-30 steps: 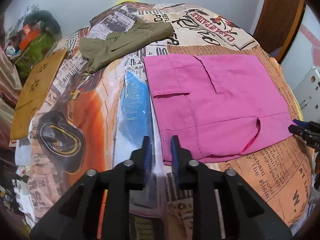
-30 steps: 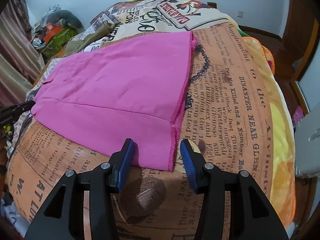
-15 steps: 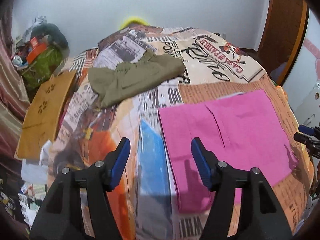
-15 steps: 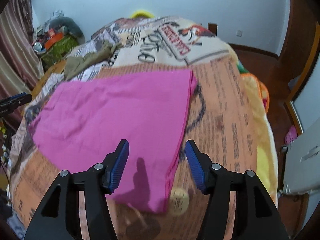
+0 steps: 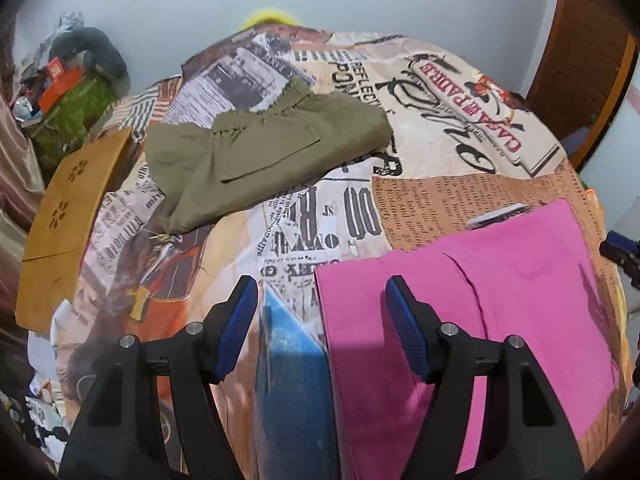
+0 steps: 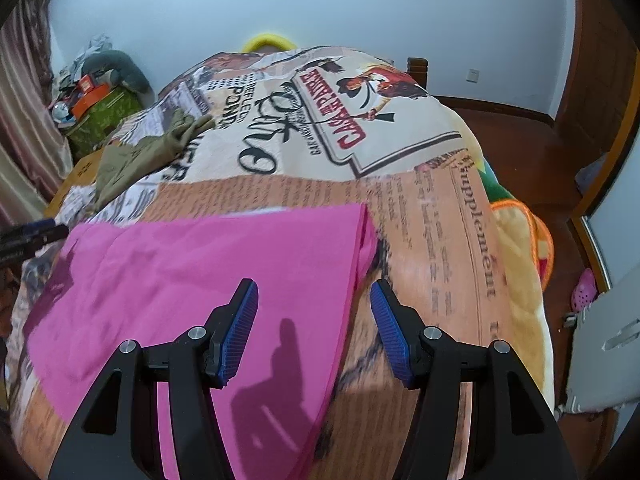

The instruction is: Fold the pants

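The pink pants [image 5: 500, 304] are seen folded flat on the bed [image 6: 432, 240], their left edge between and below the released fingers of the left gripper [image 5: 320, 320], their right edge under those of the right gripper [image 6: 314, 320]. Nothing is grasped by either. If one layer is snagged, the fold could be dragged open.

My left gripper [image 5: 320, 304]: angled downward, black frame, blue ribbed fingers [image 5: 236, 322] standing well apart, nothing between them, nothing touched. My right gripper [image 6: 314, 308]: angled downward likewise, blue fingers [image 6: 240, 328] parted, gap empty, no contact. Each gripper's tip shows at the edge of the other's view; hands out of sight.
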`<state>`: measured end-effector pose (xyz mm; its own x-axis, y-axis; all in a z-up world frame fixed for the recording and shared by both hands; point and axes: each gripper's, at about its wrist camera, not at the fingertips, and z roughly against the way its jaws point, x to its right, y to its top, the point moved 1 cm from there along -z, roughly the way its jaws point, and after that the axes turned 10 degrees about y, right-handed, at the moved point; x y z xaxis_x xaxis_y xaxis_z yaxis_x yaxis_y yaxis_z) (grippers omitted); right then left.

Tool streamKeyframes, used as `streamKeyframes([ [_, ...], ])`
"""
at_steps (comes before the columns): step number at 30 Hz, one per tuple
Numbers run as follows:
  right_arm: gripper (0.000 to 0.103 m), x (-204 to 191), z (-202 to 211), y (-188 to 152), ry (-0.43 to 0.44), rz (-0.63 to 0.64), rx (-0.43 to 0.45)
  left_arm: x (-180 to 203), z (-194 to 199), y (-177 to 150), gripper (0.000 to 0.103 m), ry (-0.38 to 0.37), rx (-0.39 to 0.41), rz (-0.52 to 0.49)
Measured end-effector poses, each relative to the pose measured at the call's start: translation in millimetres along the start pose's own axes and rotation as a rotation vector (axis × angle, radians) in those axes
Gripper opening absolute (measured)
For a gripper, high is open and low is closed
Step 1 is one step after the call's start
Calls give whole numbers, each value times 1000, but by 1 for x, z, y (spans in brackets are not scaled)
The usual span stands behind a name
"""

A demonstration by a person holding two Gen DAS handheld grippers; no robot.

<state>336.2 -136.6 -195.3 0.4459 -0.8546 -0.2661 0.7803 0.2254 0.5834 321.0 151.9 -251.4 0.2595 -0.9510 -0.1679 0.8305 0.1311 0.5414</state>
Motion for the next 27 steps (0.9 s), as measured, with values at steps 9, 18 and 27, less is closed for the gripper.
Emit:
streamKeyframes([
  [9,55,24,-36,22,11,-33,9,13,-24,9,66,-42,-27,-21],
  [18,50,28,-66,23,33,-13,-29,3,-40,2,48,-162,-120,81],
  [27,17,14,-77,22,24,81,-53,19,-21,-1,31,-94,-17,-15],
])
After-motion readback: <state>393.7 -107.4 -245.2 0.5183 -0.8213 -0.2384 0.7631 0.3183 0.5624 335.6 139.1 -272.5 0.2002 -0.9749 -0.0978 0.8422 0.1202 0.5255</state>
